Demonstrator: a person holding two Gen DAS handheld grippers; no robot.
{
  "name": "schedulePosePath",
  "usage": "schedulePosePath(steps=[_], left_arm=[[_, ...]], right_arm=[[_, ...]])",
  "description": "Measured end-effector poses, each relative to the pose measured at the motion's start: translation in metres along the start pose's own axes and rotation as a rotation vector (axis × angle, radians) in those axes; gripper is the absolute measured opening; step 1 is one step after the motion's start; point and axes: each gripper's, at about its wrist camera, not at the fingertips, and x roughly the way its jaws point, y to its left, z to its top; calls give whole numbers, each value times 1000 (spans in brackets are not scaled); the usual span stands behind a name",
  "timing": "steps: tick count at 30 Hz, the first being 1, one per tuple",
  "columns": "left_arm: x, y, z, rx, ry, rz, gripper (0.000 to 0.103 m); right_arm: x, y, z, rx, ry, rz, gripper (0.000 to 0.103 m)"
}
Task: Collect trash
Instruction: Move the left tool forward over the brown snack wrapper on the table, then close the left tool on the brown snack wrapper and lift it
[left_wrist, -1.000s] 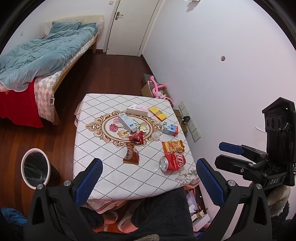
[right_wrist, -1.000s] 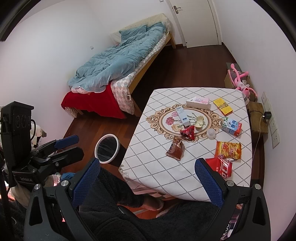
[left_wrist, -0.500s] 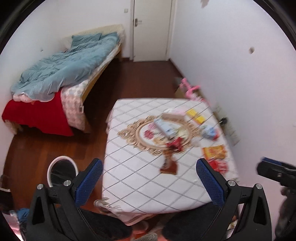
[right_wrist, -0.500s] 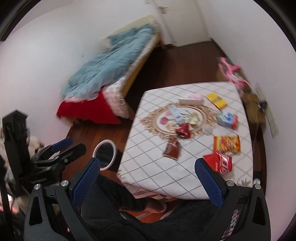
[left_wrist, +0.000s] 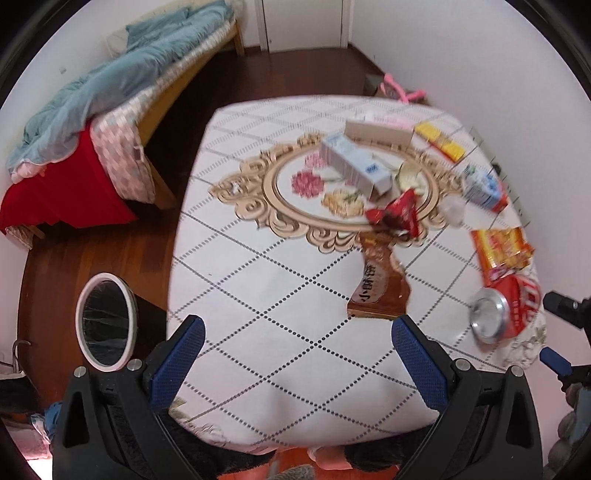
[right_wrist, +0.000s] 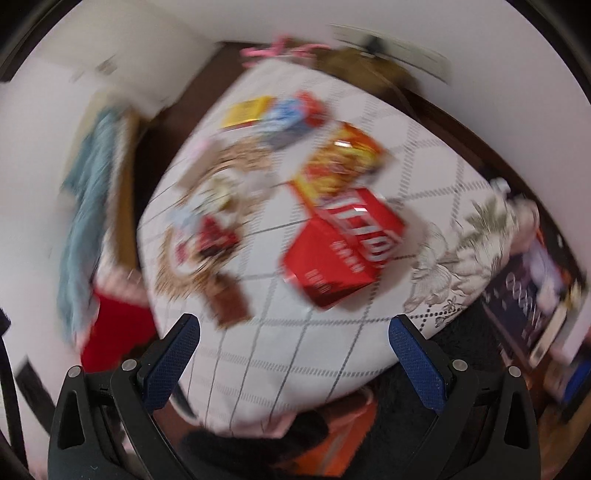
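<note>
Trash lies on a table with a white diamond-pattern cloth (left_wrist: 258, 295). A brown snack wrapper (left_wrist: 380, 284), a red wrapper (left_wrist: 397, 214), a crushed red can (left_wrist: 506, 314), an orange chip bag (left_wrist: 502, 247), a blue-white carton (left_wrist: 354, 166) and a small milk box (left_wrist: 484, 188) show in the left wrist view. My left gripper (left_wrist: 295, 362) is open and empty above the table's near edge. My right gripper (right_wrist: 295, 362) is open and empty, just short of the red can (right_wrist: 343, 251); this view is blurred. A white-rimmed bin (left_wrist: 107, 321) stands on the floor left of the table.
A bed with a blue duvet (left_wrist: 110, 85) stands at the far left. A beige box (left_wrist: 376, 133) and a yellow packet (left_wrist: 439, 142) lie at the table's far side. White walls close the right. My right gripper's tip (left_wrist: 561, 332) shows at the right edge.
Both grippers have moved down and forward toward the table. The right one swung right toward the red can. Both stay open.
</note>
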Motion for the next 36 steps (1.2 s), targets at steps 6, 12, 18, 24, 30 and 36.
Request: schedulePosePath(steps=[6,12,18,24,30,36], left_arm=[[33,-4,3,8,51,-3,103],[48,-5,5,7,72,-13,103],[60,-4,8,9,95,-18,103],[75,-4,15,-8,140,-75,103],[101,-26,26,-21,217,-191,103],[118,-60,40,32,192,-203,95]], right_arm=[[44,-14,15,115,-23,-76,103],[78,-11,24,155,7,-136,103],[98,-1,29,148,-3,-165,103],[103,7,31,54,15,-157,92],[95,-3,28,-17,37,-192,91],[95,-16,40,11,106,-183,91]])
